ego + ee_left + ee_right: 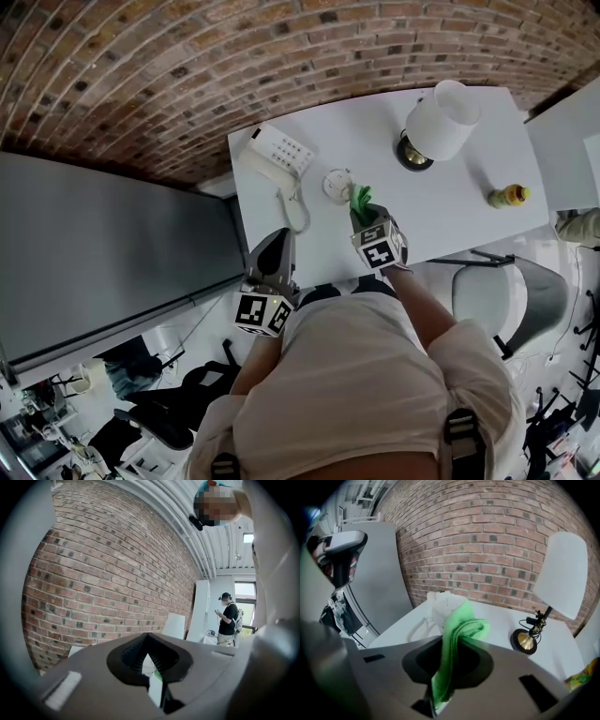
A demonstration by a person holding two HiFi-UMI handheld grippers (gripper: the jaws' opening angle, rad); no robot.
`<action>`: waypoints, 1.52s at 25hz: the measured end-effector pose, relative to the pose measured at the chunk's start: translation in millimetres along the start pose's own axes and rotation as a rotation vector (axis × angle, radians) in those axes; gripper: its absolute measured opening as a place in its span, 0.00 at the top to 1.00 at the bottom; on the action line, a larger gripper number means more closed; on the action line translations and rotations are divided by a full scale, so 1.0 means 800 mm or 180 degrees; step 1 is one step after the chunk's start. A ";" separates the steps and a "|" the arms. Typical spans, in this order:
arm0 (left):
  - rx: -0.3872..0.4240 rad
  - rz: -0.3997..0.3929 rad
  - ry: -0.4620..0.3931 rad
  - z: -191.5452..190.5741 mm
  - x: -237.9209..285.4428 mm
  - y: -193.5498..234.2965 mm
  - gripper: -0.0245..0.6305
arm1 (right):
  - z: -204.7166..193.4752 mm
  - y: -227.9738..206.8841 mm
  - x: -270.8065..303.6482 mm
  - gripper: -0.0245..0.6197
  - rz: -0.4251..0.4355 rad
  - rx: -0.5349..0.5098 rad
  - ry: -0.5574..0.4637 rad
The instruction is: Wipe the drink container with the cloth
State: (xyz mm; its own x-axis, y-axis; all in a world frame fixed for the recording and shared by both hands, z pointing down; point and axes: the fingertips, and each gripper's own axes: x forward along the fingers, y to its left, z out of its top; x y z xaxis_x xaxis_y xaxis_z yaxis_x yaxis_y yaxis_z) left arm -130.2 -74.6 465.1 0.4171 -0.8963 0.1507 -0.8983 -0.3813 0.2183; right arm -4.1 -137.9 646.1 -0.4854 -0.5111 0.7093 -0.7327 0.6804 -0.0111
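Observation:
A small clear lidded drink container (337, 183) stands on the white table (469, 211), just beyond my right gripper (364, 212). That gripper is shut on a folded green cloth (360, 199), which sticks up out of the jaws. In the right gripper view the cloth (454, 644) hangs in front of the container (440, 609) and hides part of it. My left gripper (274, 247) is at the table's near edge, to the left, and its jaws look shut with nothing in them. The left gripper view (150, 667) points up at a brick wall.
A white desk phone (279, 150) with a coiled cord lies at the table's left. A white-shaded lamp (439, 120) stands at the back and a yellow-green bottle (509, 196) at the right. A grey office chair (511, 292) is beside me. A person (228, 617) stands far off.

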 end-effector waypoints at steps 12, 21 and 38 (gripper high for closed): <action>-0.0016 0.0032 0.0002 -0.002 -0.002 0.007 0.96 | -0.016 0.003 0.024 0.90 0.0024 0.0044 0.0146; -0.0036 0.0089 0.0019 -0.005 -0.002 0.015 0.96 | -0.035 0.006 0.050 0.90 0.0067 0.0030 0.0311; -0.0020 0.0181 0.0062 -0.005 -0.002 0.023 0.96 | -0.091 0.008 0.111 0.90 0.0238 -0.0170 0.0711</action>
State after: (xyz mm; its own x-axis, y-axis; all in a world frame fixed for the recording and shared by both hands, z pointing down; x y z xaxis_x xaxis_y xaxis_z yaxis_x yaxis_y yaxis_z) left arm -147.0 -79.4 472.8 0.3679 -0.9119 0.1819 -0.9198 -0.3283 0.2148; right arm -16.8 -140.9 760.2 -0.4154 -0.3333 0.8464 -0.6694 0.7420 -0.0364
